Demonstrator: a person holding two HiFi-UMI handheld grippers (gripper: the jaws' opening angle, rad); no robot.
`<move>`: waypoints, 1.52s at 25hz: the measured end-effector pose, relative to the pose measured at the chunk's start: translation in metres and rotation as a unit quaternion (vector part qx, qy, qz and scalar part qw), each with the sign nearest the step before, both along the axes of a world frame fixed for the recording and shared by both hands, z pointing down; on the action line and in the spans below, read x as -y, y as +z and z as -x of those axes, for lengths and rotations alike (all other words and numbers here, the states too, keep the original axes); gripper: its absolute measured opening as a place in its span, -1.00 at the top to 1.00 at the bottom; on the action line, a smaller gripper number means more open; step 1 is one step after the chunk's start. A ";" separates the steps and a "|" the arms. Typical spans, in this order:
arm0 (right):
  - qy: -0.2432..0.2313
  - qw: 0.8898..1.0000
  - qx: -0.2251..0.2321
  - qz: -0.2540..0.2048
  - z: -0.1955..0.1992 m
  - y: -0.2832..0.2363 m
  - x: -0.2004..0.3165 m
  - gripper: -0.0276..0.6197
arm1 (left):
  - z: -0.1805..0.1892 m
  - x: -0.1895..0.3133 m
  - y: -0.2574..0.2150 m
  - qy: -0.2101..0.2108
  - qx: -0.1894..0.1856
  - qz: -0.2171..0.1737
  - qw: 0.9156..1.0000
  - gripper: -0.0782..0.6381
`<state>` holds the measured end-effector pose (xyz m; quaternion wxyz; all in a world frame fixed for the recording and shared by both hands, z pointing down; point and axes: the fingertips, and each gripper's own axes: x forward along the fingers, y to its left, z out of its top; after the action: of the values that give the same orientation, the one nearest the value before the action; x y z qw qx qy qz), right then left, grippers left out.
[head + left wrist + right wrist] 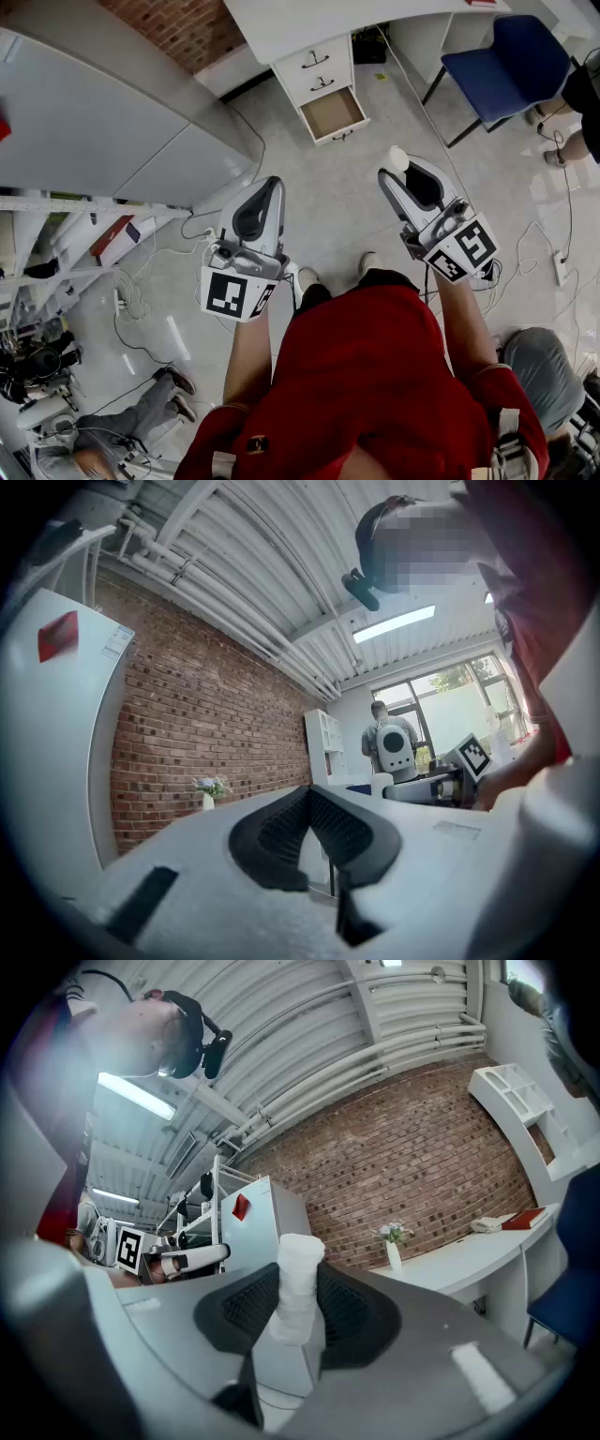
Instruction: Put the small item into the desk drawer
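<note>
Drawer (331,112) is standing open well ahead as the right gripper (403,178) is carrying the small white item (398,157). Left gripper (307,803) is riding with jaws together, empty. In the right gripper view the item is poking up tall between the pads; pinched low, it may be risking a slip before reaching the drawer.

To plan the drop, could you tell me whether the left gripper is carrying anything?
No, the left gripper has its jaws closed together with nothing between them.
</note>
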<state>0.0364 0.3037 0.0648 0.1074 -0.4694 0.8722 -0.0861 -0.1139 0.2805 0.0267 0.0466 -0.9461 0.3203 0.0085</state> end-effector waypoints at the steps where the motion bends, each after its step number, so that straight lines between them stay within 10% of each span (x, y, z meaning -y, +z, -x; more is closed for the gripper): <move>1: -0.001 1.000 -0.002 -0.001 -0.005 0.001 -0.001 0.49 | -0.006 -0.001 0.001 -0.001 0.001 -0.001 1.000 0.76; 20: -0.030 0.999 -0.016 0.041 -0.041 0.037 0.054 0.48 | -0.019 0.040 0.020 -0.054 0.025 0.003 0.998 0.76; 38: -0.008 0.987 -0.102 0.125 -0.010 0.107 0.265 0.48 | 0.012 0.272 0.094 -0.047 0.002 0.019 0.999 0.76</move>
<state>0.0469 0.0385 0.1721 -0.0425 -0.4787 0.8645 -0.1469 -0.1260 0.0082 0.1209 0.0296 -0.9306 0.3648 -0.0017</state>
